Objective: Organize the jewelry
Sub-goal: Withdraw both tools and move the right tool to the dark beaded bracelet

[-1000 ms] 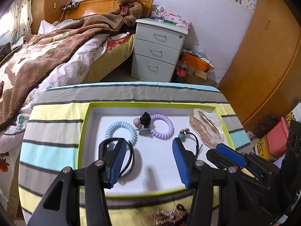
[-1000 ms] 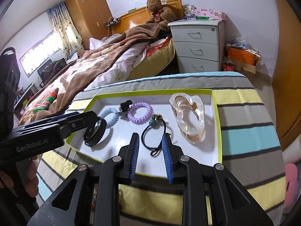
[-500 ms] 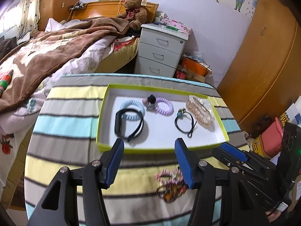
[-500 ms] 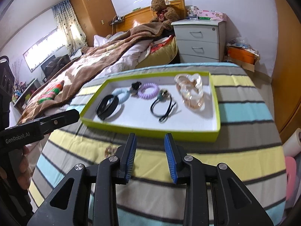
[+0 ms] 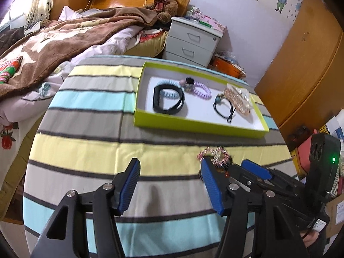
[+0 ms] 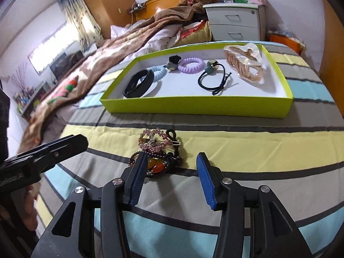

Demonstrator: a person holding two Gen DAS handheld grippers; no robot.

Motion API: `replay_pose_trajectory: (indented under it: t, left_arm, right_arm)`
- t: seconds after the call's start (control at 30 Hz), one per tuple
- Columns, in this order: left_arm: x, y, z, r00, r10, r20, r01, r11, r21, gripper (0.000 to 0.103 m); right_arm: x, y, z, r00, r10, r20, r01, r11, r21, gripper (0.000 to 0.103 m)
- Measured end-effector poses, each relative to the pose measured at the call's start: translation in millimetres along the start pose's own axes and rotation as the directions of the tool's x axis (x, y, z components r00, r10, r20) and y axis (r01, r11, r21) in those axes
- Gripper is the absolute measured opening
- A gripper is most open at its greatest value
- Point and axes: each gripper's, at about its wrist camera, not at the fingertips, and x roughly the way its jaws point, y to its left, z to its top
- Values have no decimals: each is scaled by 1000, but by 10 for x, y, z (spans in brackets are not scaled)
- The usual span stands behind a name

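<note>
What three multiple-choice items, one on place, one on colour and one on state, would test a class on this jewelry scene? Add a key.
1. Where does the black band lie?
A. in the tray, at its left end
B. on the striped cloth
C. on the nightstand

2. What colour are the tray's walls?
A. red
B. lime green
C. white

3. How does the right gripper stand?
A. shut on a hair tie
B. shut, empty
C. open over the loose pile

Key: 1 A, the band rests inside the tray beside the blue coil tie. 2 B, the rim shows lime green. 3 C, its jaws have just been opening and the pads press on nothing.
</note>
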Motion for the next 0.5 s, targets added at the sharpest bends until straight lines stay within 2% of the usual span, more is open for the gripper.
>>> replay_pose_trajectory:
  t: [0.13, 0.33, 0.37, 0.43, 0.5]
  left_arm:
    - [26, 85, -74, 1000, -25, -11, 25, 999, -20, 62]
    - [46, 194, -156, 999, -36, -20, 35, 999, -33, 65]
    - [50, 217, -161, 999, -37, -19, 37, 998, -41, 65]
    - [46, 247, -168, 999, -41, -14, 40, 998, -47, 66]
    - [38, 259, -190, 999, -49, -11, 49, 998, -44, 66]
  right_arm:
    - [49, 113, 8, 999, -49, -5, 49, 998, -29, 48]
    - [43, 179, -45, 998, -55, 3, 55, 997, -47, 48]
    - [38, 183, -52, 998, -61, 4, 61, 997, -51, 46]
    - [33, 188, -56, 996, -90, 5, 90, 994, -55, 33]
    - [16, 181, -79, 995, -100, 7, 100, 993, -60, 28]
